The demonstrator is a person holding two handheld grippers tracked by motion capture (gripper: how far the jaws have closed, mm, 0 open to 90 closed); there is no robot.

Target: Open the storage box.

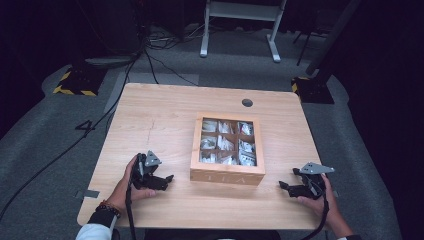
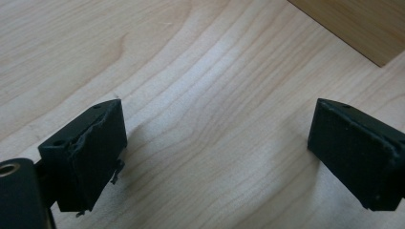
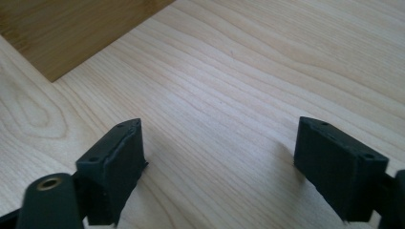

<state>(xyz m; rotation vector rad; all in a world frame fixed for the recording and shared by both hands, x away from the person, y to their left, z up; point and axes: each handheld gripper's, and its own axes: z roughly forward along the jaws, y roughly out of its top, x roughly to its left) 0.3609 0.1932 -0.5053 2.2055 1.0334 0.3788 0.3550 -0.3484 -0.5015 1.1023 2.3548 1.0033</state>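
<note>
A wooden tea box point(image 1: 227, 150) with a windowed lid sits shut in the middle of the table, with several compartments of pale packets under the glass. My left gripper point(image 1: 167, 181) rests on the table to the box's left, open, pointing toward it. To the box's right rests my right gripper point(image 1: 283, 187), also open and aimed at the box. In the left gripper view the jaws of the left gripper point(image 2: 217, 143) stand wide over bare wood, the box corner point(image 2: 353, 24) at the upper right. The right gripper point(image 3: 219, 160) shows the same, the box corner point(image 3: 67, 28) at the upper left.
The light wooden table point(image 1: 160, 120) has a round cable hole point(image 1: 247, 102) at the back. Grey carpet with cables surrounds it, and a white desk frame point(image 1: 240, 20) stands behind. Yellow-black striped bases point(image 1: 75, 82) sit on the floor at both back corners.
</note>
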